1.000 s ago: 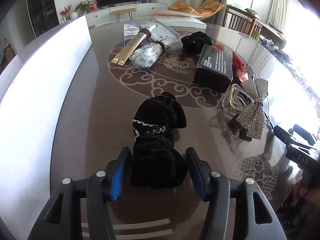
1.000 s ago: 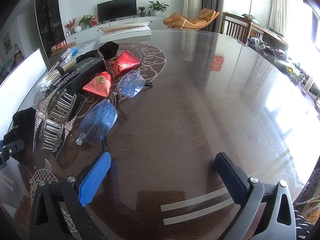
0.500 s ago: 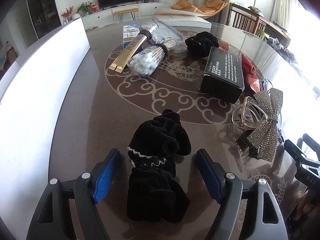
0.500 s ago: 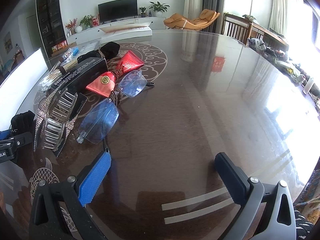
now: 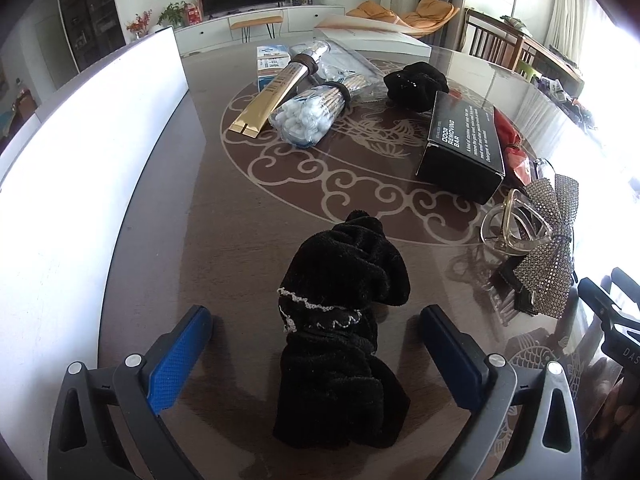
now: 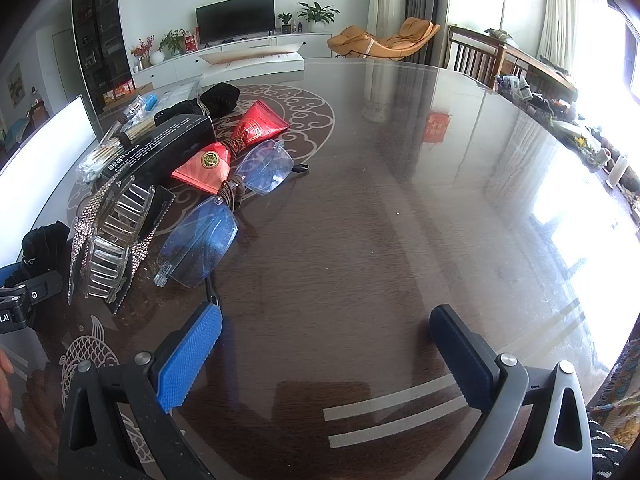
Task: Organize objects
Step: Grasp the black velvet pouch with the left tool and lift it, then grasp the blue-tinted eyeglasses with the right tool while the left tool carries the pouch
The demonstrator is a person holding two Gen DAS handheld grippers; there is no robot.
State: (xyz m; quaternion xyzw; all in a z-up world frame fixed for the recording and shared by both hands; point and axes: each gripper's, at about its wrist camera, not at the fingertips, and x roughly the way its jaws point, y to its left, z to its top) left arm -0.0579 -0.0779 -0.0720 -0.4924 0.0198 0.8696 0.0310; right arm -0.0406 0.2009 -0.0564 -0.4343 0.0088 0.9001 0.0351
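A black velvet scrunchie-like cloth with a thin silver trim (image 5: 340,360) lies on the dark patterned table (image 5: 168,264). It rests between the fingers of my left gripper (image 5: 314,316), whose jaws are opening; both blue pads stand well clear of the cloth. In the right wrist view the same cloth (image 6: 42,240) shows at the far left edge. My right gripper (image 6: 326,316) hangs open over bare tabletop with nothing between its fingers; rimless glasses with blue lenses (image 6: 200,240) lie just ahead of its left finger.
A rhinestone bow hair claw (image 5: 548,248), a black box (image 5: 464,148), a red tube (image 6: 240,144), a second black cloth (image 5: 416,84), a cotton swab pack (image 5: 312,116) and a gold tube (image 5: 272,96) lie around. A white board (image 5: 80,160) borders the left.
The left jaws have spread from pressing the black cloth to standing wide apart, and the cloth now lies loose on the table. The right gripper has not moved.
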